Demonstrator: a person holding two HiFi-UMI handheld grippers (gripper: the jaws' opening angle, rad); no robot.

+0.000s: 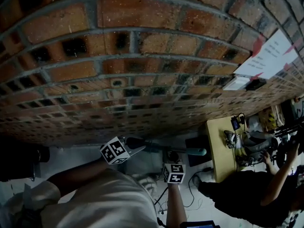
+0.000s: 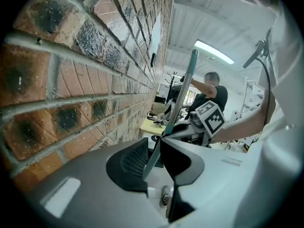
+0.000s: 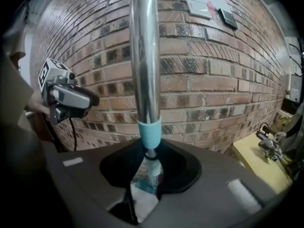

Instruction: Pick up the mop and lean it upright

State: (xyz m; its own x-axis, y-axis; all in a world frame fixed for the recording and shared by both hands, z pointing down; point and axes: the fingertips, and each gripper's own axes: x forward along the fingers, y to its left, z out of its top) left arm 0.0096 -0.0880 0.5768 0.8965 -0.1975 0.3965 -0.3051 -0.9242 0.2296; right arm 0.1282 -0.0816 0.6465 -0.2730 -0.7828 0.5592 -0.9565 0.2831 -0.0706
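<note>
The mop handle (image 1: pixel 164 148) is a silver pole with a teal end, held close in front of the brick wall (image 1: pixel 142 56). My left gripper (image 1: pixel 137 148) is shut on it; in the left gripper view the pole (image 2: pixel 178 103) rises from between the jaws of the left gripper (image 2: pixel 154 158). My right gripper (image 1: pixel 173 156) holds the same pole further along. In the right gripper view the pole (image 3: pixel 145 56) with its teal collar (image 3: pixel 149 132) runs up from the right gripper (image 3: pixel 148 175), whose jaws are closed round the thin rod. A bit of the mop head (image 3: pixel 142 186) shows below them.
A yellow table (image 1: pixel 219 146) loaded with tools stands against the wall at the right. A person in dark clothes (image 1: pixel 247 194) is beside it. Papers (image 1: pixel 268 56) are pinned to the bricks. Cables (image 1: pixel 192 182) trail over the pale floor.
</note>
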